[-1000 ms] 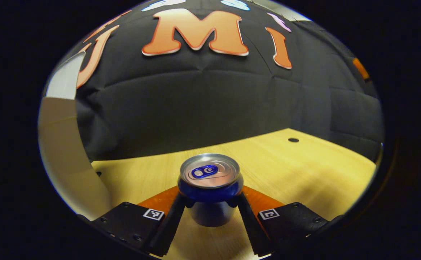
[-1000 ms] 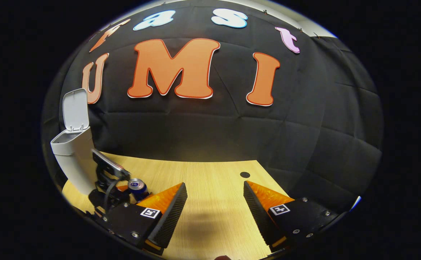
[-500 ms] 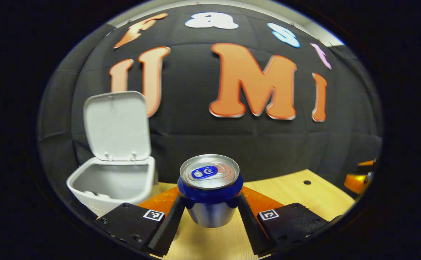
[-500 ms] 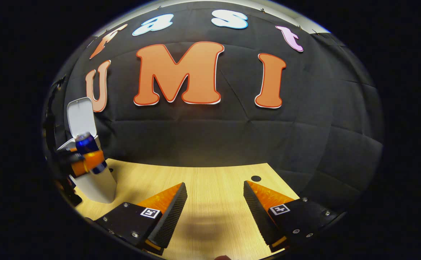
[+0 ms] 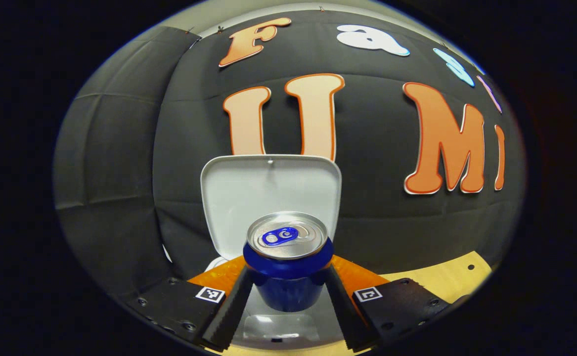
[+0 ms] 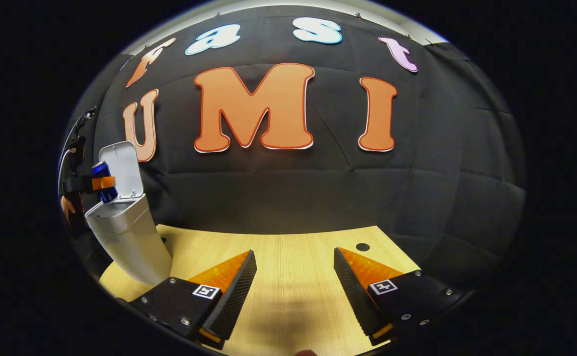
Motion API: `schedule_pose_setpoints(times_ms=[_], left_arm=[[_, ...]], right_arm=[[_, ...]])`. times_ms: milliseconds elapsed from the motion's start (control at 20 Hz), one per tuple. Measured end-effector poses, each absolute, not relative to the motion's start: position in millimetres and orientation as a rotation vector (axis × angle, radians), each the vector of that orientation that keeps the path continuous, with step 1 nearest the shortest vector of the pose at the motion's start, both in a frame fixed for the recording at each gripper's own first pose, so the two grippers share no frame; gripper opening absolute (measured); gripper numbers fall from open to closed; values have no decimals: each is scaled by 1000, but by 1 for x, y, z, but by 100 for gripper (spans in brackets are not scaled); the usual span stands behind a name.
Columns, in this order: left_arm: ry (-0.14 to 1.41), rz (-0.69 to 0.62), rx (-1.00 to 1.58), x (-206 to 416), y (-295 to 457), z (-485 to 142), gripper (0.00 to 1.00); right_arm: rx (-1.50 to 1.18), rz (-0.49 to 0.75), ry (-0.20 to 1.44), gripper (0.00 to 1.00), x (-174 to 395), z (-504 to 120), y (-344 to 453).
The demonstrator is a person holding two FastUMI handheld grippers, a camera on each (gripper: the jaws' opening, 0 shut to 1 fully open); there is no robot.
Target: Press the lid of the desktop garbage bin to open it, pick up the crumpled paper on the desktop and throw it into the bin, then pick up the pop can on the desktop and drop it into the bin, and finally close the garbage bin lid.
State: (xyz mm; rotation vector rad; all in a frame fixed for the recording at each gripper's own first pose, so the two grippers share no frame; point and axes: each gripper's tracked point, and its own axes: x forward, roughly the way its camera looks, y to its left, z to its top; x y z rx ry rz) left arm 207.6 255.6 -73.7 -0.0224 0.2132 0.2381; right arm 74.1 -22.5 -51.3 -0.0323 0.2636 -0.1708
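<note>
Pop can (image 5: 287, 259), upright with its silver top and blue pull tab facing the camera, clamped between the 2 fingers of the left gripper (image 5: 288, 289), 1 finger pressed on each side of its blue body. In the left gripper view the can hangs directly above the open mouth of the garbage bin (image 5: 273, 324), whose pale interior shows beneath it; the raised lid (image 5: 229, 198) stands upright just behind the can.

In the right gripper view the same can (image 6: 103, 182) appears at far left, held above the bin's rim (image 6: 112, 217) and in front of the open lid (image 6: 126, 170); a hand (image 6: 66, 207) shows beside the bin at the edge of the view. The bin stands on the wooden desktop (image 6: 288, 257) near its left rear part. The right gripper (image 6: 295, 277) hovers low over the desktop, well apart from the bin, its jaws wide apart with nothing between them. A small dark hole (image 6: 362, 246) marks the desktop near its far right corner.
</note>
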Motion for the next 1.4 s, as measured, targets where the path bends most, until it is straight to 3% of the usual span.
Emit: schedule_pose_setpoints(times_ms=[150,400,500,700,900,1150,1400], left_arm=[[219,234,-45,215,256,-86,80],[247,215,-69,215,252,-95,93],[238,211,-46,214,252,-86,93],[118,192,89,215,245,-20,92],[51,194,52,238,250,46,95],[113,182,-46,286,280,85,95],[253,160,-68,321,296,71,95]], right_arm=[[-42,-183,265,94,76,-51,-23],[-48,-206,264,94,79,-51,-27],[-46,-209,266,94,79,-53,-28],[-44,-208,274,94,80,-55,-28],[-39,-197,273,94,80,-51,-24],[-46,-179,271,94,75,-48,-20],[-39,-178,261,94,69,-46,-17]])
